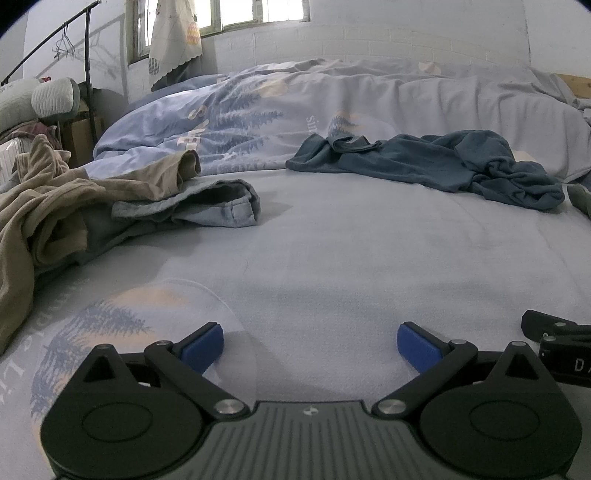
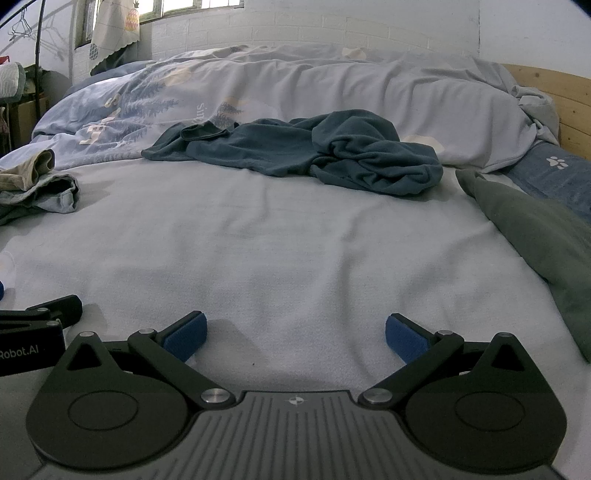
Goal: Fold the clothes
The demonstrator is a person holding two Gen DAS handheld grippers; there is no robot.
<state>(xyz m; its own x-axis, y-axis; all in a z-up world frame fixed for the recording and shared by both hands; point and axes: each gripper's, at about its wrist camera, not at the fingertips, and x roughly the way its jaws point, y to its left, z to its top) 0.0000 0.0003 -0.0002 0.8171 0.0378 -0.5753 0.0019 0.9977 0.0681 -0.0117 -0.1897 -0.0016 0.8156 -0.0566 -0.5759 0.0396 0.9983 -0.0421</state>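
Four garments are lying on the bed [image 2: 258, 240]: one dark blue shirt [image 2: 314, 155], one green top [image 2: 535, 229], one tan garment [image 1: 44, 206] and one pair of jeans [image 1: 207, 206]. One rumpled duvet [image 2: 295, 85] is sitting behind them.

- White-painted brick wall [image 2: 332, 29] runs across the back, daylight coming in through the window [image 1: 258, 11].
- A pale patterned curtain [image 1: 175, 40] hangs at the window's left side.
- A pale blue bed [image 2: 277, 240] fills the foreground, with a rumpled duvet [image 2: 295, 85] heaped along the wall.
- Wooden headboard [image 2: 554, 92] at right.
- Black clothes rail [image 1: 86, 48] with wire hangers at left.
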